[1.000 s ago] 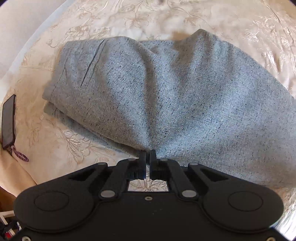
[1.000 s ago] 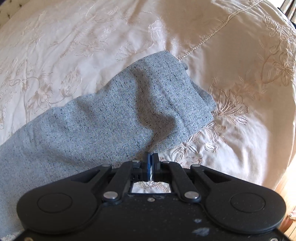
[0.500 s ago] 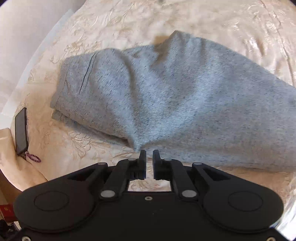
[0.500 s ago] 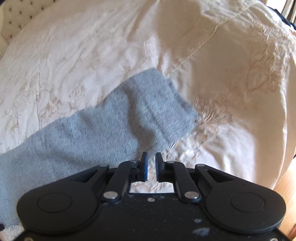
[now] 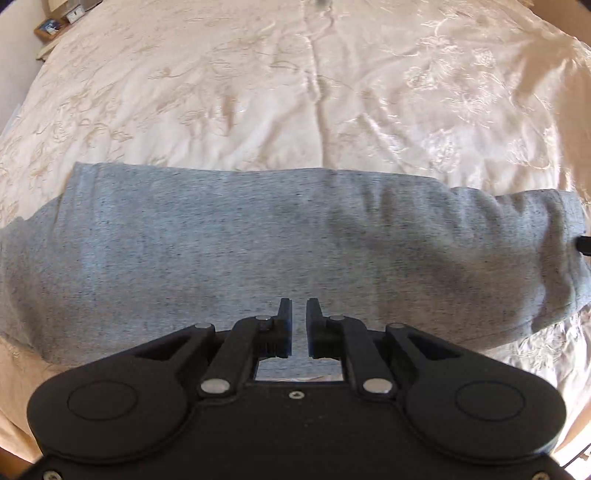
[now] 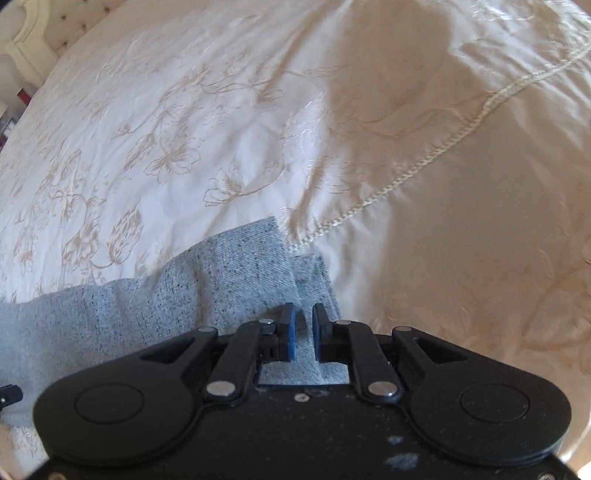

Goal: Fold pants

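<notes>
The grey speckled pants point(image 5: 258, 251) lie folded lengthwise in a long band across the cream bedspread point(image 5: 295, 92). My left gripper point(image 5: 299, 308) is open a small way and empty, just above the middle of the band near its front edge. In the right wrist view the leg-cuff end of the pants point(image 6: 255, 269) lies on the bedspread. My right gripper point(image 6: 303, 314) is open a small way and empty, just over the cuff end, with cloth showing below the jaws.
The embroidered bedspread point(image 6: 184, 147) stretches far behind the pants, with a corded seam point(image 6: 424, 162) at the right. A nightstand with small items point(image 5: 55, 26) stands at the far left. A tufted headboard point(image 6: 37, 40) shows at the upper left.
Both grippers opened and let go of the pants. Both then swung forward over the cloth, which now lies flat as a straight band.
</notes>
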`<control>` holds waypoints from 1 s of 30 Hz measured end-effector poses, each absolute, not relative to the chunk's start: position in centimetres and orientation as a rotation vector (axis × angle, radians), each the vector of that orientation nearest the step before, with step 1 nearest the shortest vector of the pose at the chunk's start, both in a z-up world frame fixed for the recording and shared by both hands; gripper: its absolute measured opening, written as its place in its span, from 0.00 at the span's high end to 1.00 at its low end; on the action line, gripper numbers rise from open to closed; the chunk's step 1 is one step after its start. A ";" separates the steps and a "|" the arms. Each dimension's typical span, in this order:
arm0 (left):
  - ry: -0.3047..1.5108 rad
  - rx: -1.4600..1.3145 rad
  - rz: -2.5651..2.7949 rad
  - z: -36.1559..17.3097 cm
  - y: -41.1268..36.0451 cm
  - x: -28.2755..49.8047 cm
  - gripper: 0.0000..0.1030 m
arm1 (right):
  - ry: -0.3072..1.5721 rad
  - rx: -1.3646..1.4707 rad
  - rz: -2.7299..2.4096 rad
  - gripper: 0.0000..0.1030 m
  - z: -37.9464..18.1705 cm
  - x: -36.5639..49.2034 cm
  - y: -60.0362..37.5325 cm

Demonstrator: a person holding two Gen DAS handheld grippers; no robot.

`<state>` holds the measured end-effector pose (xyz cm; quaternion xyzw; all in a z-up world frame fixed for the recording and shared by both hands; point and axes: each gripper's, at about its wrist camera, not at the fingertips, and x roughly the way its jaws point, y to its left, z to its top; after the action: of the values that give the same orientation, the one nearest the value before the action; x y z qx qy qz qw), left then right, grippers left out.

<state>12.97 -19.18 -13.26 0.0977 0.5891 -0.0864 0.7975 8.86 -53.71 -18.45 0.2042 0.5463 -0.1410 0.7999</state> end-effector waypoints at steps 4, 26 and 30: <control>1.267 0.238 -0.178 -13.1 -20.8 12.6 0.84 | 1.098 0.422 -0.247 0.88 -19.3 12.3 -55.0; 1.328 0.272 -0.081 -13.6 -19.8 13.0 0.84 | 1.127 0.342 -0.056 0.67 -20.8 11.3 -55.5; 1.336 0.263 -0.069 -13.7 -19.5 13.1 0.84 | 1.175 0.365 -0.007 0.81 -21.6 12.1 -55.4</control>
<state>13.07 -19.53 -13.66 0.1217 0.6176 -0.0318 0.7764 12.07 -55.44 -21.62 0.1712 0.5512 -0.0034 0.8166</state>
